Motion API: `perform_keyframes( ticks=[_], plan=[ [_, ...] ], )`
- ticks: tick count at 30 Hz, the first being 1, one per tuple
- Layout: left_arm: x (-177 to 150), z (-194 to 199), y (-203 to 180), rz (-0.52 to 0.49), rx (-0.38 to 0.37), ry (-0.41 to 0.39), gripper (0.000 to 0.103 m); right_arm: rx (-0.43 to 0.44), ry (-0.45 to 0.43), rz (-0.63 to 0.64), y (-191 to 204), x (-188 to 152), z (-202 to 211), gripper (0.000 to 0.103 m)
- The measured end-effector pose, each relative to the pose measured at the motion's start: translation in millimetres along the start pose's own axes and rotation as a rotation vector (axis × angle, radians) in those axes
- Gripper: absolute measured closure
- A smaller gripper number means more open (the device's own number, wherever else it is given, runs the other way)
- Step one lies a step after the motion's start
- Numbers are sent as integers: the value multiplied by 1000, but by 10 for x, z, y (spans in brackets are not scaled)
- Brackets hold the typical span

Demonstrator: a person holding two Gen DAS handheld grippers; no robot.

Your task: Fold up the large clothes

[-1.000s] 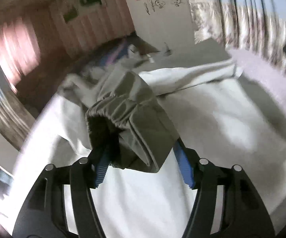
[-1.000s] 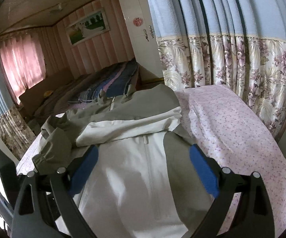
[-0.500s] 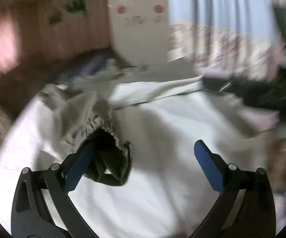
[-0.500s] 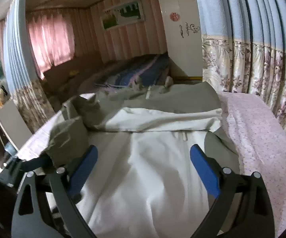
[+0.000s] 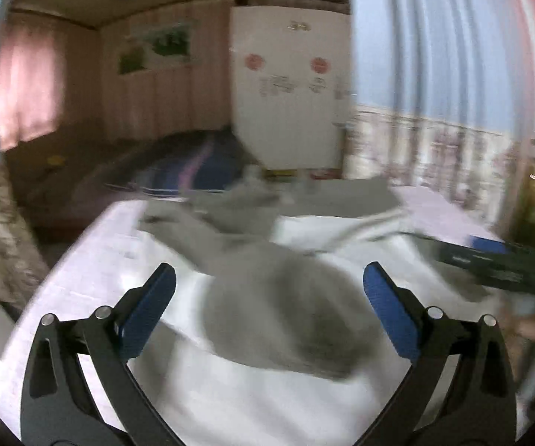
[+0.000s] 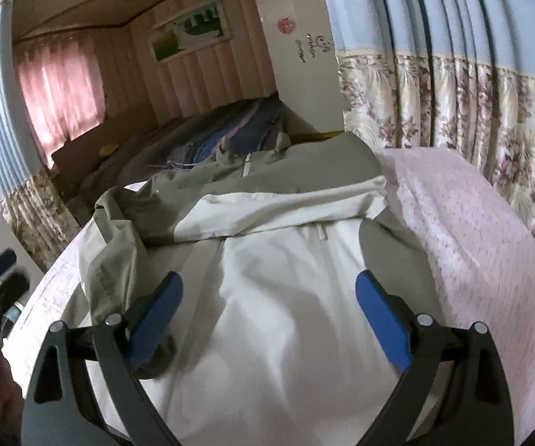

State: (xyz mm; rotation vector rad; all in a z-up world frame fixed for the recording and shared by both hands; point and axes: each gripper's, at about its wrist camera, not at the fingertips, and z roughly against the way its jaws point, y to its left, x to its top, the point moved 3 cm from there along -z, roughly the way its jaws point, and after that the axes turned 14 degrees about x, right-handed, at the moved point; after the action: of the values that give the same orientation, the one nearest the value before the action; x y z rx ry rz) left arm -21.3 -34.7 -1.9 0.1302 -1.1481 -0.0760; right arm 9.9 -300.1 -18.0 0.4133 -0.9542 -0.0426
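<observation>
Left claw (image 5: 269,293) jaws just opened wide, dropped the olive sleeve cuff (image 5: 286,319) onto the white jacket (image 6: 286,316) body on the bed (image 6: 472,223), nothing between them now; sleeve fold looks done. Right claw (image 6: 269,308) open, empty, hovering over jacket

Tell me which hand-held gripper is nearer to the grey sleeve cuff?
Left. The left hand-held gripper hangs open just above the grey sleeve cuff; the right hand-held gripper is over the jacket's white middle.
</observation>
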Motion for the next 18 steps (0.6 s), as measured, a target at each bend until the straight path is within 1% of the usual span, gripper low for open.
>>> perform_keyframes(
  ticks=[2,4,6,7,9,11,14,16,17,18],
  plan=[
    [1,-182,259,2,51,-2,3,-13,-2,-10,83,-63,-37,9],
    [11,-364,481,-4,92,7,3,-2,6,-35,215,-169,-111,9],
    [-15,-549,699,-2,105,20,3,10,28,-47,361,-281,-193,9],
    [-38,-673,802,5,109,43,3,26,45,-48,448,-341,-244,9],
    [-67,-784,934,21,112,64,3,76,99,-27,672,-460,-391,9],
    [-104,-881,1095,51,129,85,3,100,133,-1,836,-524,-513,9],
    [-131,-996,1212,77,148,111,3,83,181,35,938,-584,-709,9],
    [-130,-1081,1277,83,174,128,3,66,222,27,905,-626,-872,9],
    [-125,-1104,1276,85,180,133,3,71,232,15,881,-627,-920,11],
    [-108,-1152,1305,87,185,140,3,91,244,1,856,-627,-980,32]
  ],
)
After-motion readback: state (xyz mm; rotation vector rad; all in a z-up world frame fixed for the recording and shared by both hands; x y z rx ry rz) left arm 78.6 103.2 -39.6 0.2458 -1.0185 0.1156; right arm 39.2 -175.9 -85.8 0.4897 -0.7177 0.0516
